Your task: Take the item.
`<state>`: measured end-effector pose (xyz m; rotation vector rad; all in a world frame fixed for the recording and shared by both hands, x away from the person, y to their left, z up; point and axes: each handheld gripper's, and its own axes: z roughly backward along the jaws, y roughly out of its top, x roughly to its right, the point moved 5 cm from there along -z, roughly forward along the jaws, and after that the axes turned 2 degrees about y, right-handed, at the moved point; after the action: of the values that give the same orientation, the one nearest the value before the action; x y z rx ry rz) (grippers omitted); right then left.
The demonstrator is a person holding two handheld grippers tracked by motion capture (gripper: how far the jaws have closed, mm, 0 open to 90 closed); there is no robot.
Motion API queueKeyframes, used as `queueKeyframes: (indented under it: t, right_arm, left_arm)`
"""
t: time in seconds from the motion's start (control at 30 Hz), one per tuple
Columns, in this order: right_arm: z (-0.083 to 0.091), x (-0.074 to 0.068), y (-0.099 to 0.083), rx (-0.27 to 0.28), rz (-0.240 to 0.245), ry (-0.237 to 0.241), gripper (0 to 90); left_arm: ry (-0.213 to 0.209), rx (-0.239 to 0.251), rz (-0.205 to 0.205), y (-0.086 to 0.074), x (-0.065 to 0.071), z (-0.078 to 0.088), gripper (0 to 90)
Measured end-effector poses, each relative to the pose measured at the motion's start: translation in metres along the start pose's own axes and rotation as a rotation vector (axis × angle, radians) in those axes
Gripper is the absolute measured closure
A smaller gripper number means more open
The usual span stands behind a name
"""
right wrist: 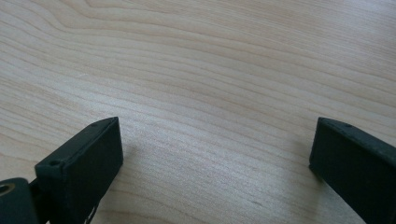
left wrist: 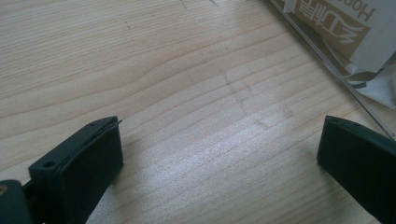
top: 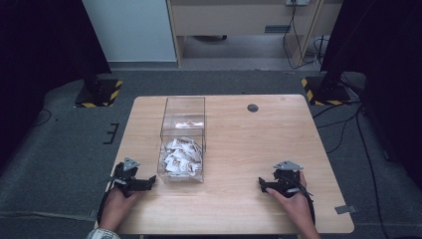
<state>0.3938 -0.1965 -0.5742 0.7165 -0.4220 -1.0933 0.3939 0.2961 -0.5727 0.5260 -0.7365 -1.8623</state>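
Observation:
A clear plastic box point(top: 182, 144) stands on the wooden table point(top: 249, 149), left of centre, with several white paper packets point(top: 180, 157) piled in its near half. My left gripper point(top: 149, 182) rests on the table just left of the box's near corner, jaws open and nothing between them. The box wall and a printed packet point(left wrist: 345, 32) show at the upper right of the left gripper view. My right gripper point(top: 263, 185) lies on the table to the right of the box, well apart from it. Its jaws stand wide open over bare wood point(right wrist: 210, 93).
A dark round cable hole point(top: 253, 107) sits near the table's far edge. Two stand bases with yellow-black tape point(top: 97, 92) point(top: 323, 89) rest on the grey floor beyond the far corners. A strip of tape point(top: 346, 209) lies on the floor at the right.

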Motion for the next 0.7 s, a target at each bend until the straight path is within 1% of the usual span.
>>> queueKeyframes:
  t: [0.3, 0.33, 0.37, 0.4, 0.5, 0.53, 0.7]
  right_arm:
    - [0.0, 0.0, 0.0, 0.002, 0.004, 0.005, 3.4]
    - [0.001, 0.001, 0.0, 0.004, 0.005, 0.006, 6.0]
    - [0.001, 0.001, 0.0, 0.004, 0.005, 0.006, 6.0]
    - [0.004, 0.0, 0.001, 0.012, -0.002, 0.019, 6.1]
    - [0.006, 0.0, 0.002, 0.024, 0.007, 0.009, 7.4]
    - [0.007, 0.001, 0.003, 0.028, 0.024, 0.001, 7.9]
    - [0.012, -0.002, 0.005, 0.041, 0.034, 0.003, 8.9]
  left_arm:
    - [0.001, 0.0, 0.0, 0.0, 0.0, 0.0, 0.0]
    - [0.001, -0.001, 0.0, 0.0, 0.0, 0.0, 0.0]
    - [0.001, -0.001, 0.0, 0.0, 0.0, 0.0, 0.0]
    - [0.001, 0.0, 0.0, 0.0, 0.0, 0.0, 0.0]
    - [0.001, 0.0, 0.0, 0.0, 0.0, 0.0, 0.0]
    - [0.001, -0.001, 0.0, 0.0, 0.0, 0.0, 0.0]
    - [0.001, -0.001, 0.0, 0.0, 0.0, 0.0, 0.0]
